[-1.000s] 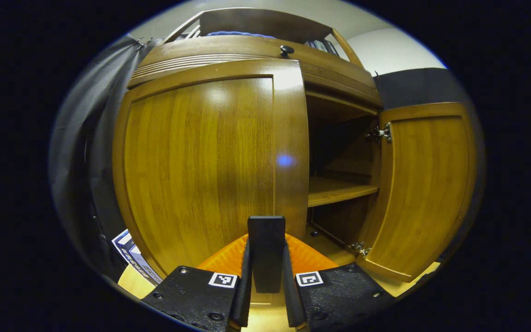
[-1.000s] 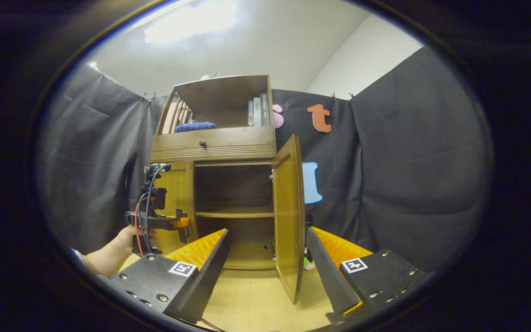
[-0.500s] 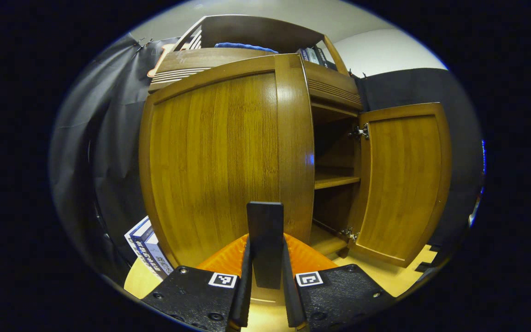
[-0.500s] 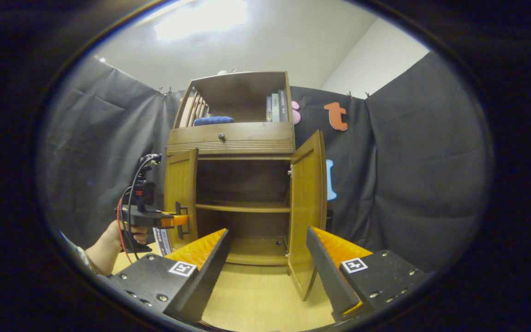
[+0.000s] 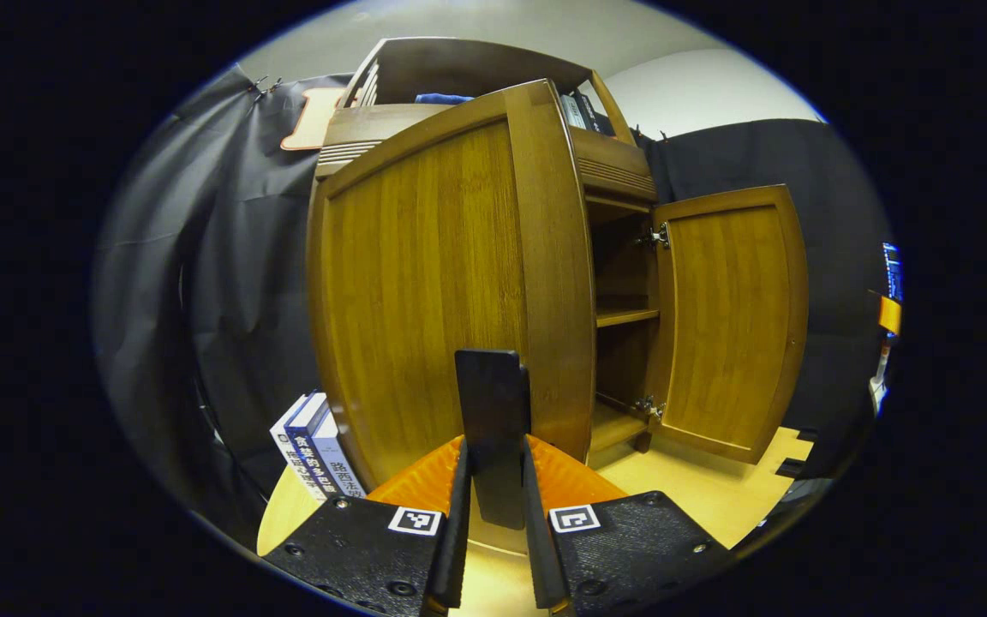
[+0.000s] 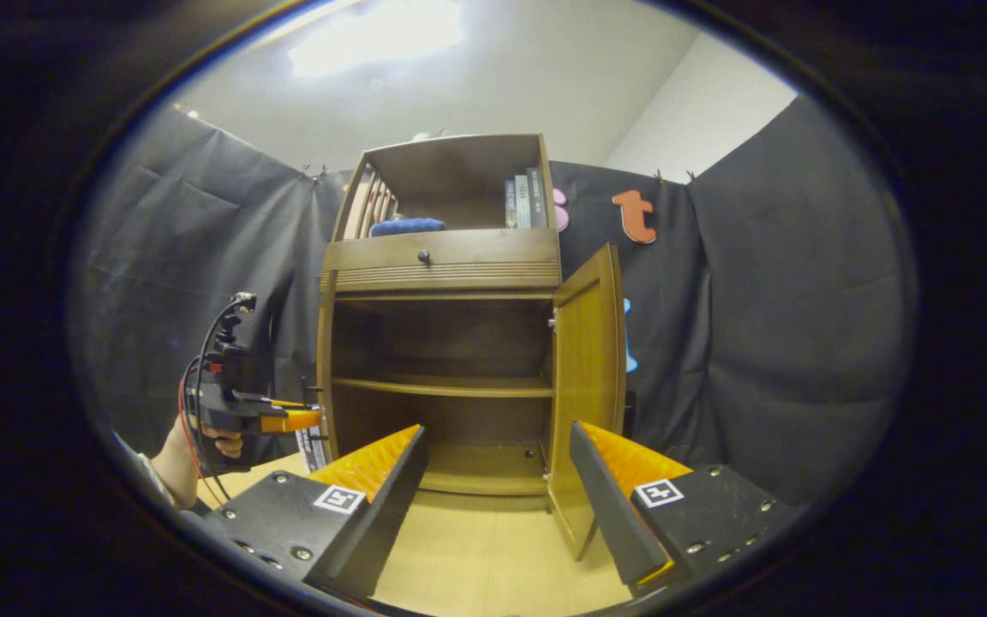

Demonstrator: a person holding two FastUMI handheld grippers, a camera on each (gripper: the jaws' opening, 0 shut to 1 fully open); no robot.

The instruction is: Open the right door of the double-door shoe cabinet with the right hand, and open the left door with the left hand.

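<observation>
The wooden shoe cabinet (image 6: 442, 266) stands with both doors swung out. Its left door (image 5: 433, 274) looms close in the left gripper view, with my left gripper (image 5: 493, 458) shut on the door's black upright handle (image 5: 492, 398). In the right gripper view that door (image 6: 325, 368) shows edge-on, and a hand holds the left gripper (image 6: 305, 418) at it. The right door (image 6: 586, 386) hangs open, also seen as the right door (image 5: 733, 317) beyond the shelves. My right gripper (image 6: 498, 501) is open and empty, well back from the cabinet.
Several books (image 5: 314, 441) stand on the floor left of the cabinet. A drawer with a dark knob (image 6: 423, 255) sits above the doors, with books (image 6: 526, 201) and a blue item (image 6: 406, 226) on top. Black cloth surrounds the light wooden floor (image 6: 476, 557).
The left door has swung further open with the left gripper on its handle, moving left. The right door stays open. The right gripper has shifted slightly.
</observation>
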